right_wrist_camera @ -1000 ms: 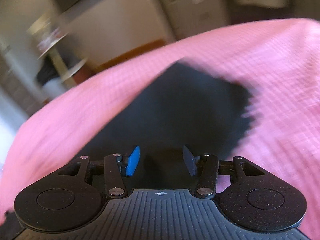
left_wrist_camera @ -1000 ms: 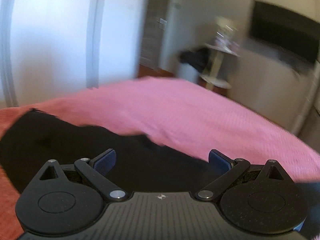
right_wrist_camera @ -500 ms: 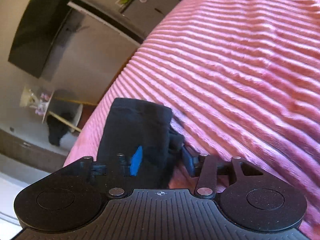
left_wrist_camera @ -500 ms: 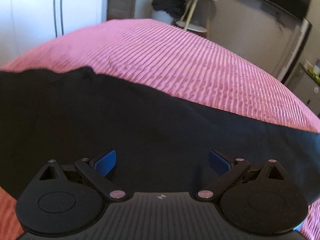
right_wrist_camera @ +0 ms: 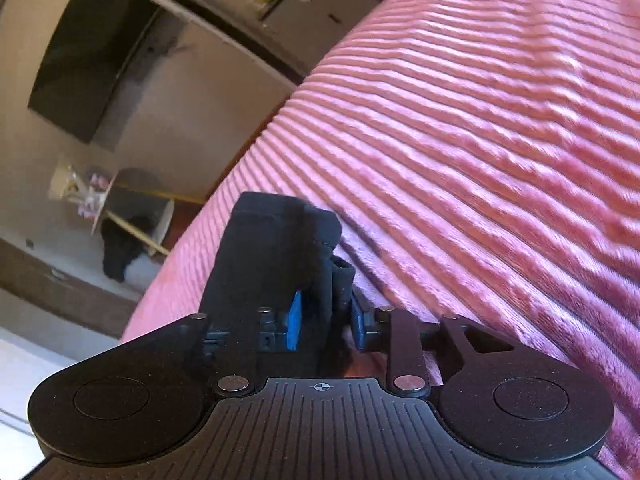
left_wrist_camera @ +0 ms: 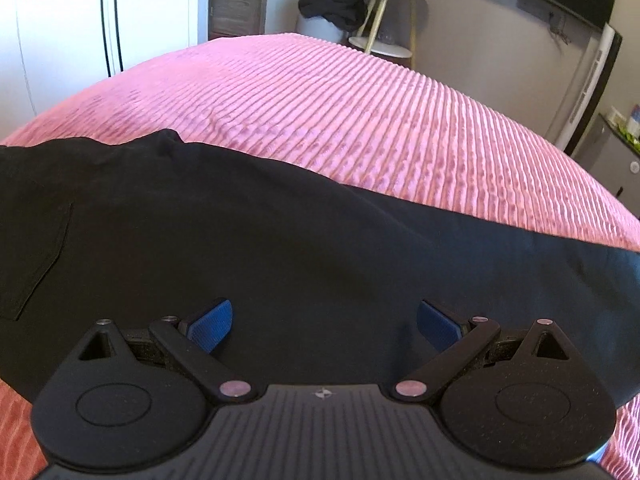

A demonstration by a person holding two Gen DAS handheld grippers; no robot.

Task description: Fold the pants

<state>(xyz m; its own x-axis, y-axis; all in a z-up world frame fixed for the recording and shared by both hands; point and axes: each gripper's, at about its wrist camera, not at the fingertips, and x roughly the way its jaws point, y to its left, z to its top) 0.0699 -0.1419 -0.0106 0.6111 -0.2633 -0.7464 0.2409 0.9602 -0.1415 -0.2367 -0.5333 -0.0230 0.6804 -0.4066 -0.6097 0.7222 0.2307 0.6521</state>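
Observation:
Black pants (left_wrist_camera: 240, 232) lie spread across a pink ribbed bedspread (left_wrist_camera: 360, 112), with a back pocket seam at the far left. My left gripper (left_wrist_camera: 324, 326) is open just above the dark cloth, its blue pads wide apart with nothing between them. In the right wrist view my right gripper (right_wrist_camera: 326, 320) is shut on the bunched end of a pant leg (right_wrist_camera: 276, 248), which sticks up between the blue pads over the bedspread (right_wrist_camera: 480, 160).
A small round side table (left_wrist_camera: 384, 16) with dark clothes draped by it stands beyond the bed's far edge. A black TV (right_wrist_camera: 84, 60) hangs on the wall. White wardrobe doors (left_wrist_camera: 60, 32) are at the left.
The right gripper has closed on the pant leg end. The left gripper has come down over the pants and steadied, staying open.

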